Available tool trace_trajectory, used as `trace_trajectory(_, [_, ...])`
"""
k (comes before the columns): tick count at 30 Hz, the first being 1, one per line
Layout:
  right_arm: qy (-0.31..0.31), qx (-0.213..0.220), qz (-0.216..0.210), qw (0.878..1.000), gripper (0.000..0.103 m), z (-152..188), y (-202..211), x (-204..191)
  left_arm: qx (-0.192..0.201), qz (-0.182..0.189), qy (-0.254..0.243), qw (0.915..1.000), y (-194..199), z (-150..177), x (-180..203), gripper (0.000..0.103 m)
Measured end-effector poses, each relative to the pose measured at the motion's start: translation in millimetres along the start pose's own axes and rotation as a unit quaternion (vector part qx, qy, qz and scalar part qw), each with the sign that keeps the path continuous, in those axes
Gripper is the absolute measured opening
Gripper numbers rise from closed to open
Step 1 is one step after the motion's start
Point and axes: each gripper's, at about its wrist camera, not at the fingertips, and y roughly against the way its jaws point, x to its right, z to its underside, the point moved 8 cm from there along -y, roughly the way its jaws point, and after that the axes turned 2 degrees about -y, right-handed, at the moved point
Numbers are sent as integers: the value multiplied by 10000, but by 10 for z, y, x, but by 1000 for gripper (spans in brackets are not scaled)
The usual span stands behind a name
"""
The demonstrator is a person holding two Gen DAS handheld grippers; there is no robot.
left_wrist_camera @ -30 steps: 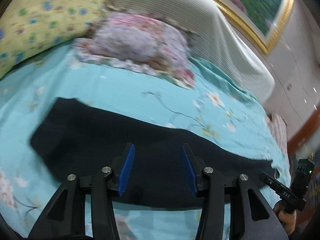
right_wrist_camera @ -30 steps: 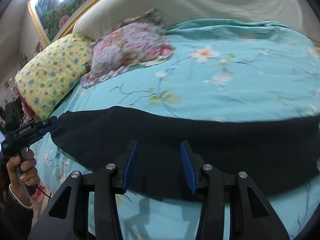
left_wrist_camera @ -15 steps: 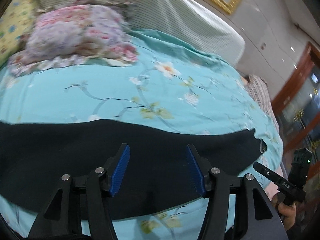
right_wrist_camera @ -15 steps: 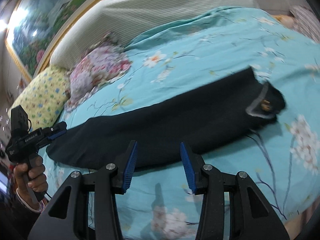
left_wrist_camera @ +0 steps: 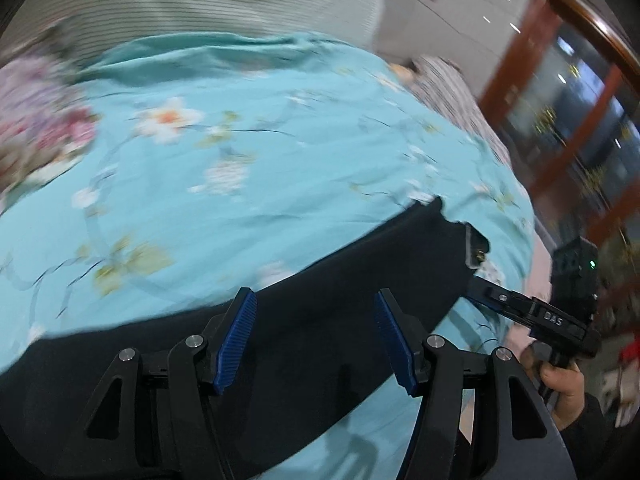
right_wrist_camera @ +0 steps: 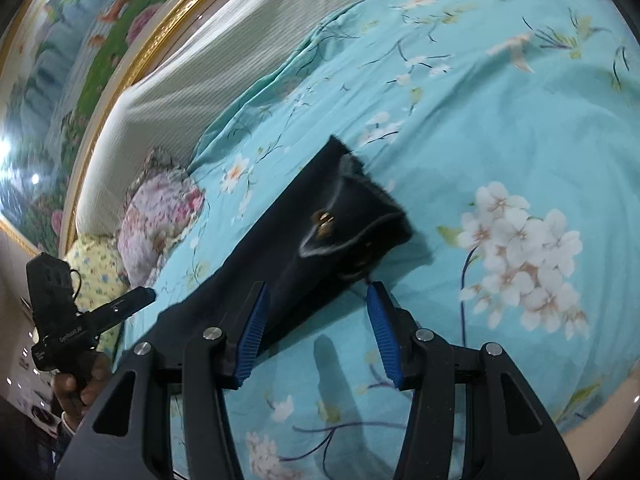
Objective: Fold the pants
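Black pants lie flat as a long band across the turquoise floral bedspread. Their waistband end with a brass button shows in the right wrist view, pants. My left gripper is open and empty over the middle of the pants. My right gripper is open and empty, just short of the waistband's near corner. It also shows in the left wrist view with its tip at the waistband end. The left gripper shows at the left of the right wrist view.
A floral pillow and a yellow pillow lie near the striped headboard. A framed painting hangs behind it. A wooden door frame stands beyond the bed's right edge.
Both grippers have swung right along the pants toward the waistband end. The right gripper now sits close to the waistband; both stay open.
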Motion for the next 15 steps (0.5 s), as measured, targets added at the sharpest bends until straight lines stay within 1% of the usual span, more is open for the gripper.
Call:
trace_trajectory(6, [-304,113,-238,9992,52,-106,-87,95,-424,421,-356,9976,-472,-263,354,63])
trace_trajectory(8, [-383,177,-295,9987,50,-137,-111,111,-518,505,-440,9964,-605,-314,420,64])
trace_trajectory(9, [-395,200,-310,9985,45,-152,-124,119,-598,538,-470,9957,-698,-347,446,64])
trace_trajectory(10, [-403,224,-286,9985,33,-170,-136,134,-691,596,-465,9947,-791,-376,462,64])
trace_trajectory(12, [-442,247,-228,9985,13,-199,-156,178,-868,701,-357,9931,-992,-443,490,64])
trace_trajectory(14, [-600,315,-364,9970,12,-240,-149,233,-997,865,-317,9907,-1137,-486,553,64])
trace_trajectory(15, [-591,363,-362,9969,12,-255,-130,243,-1056,918,-335,9896,-1222,-512,596,64])
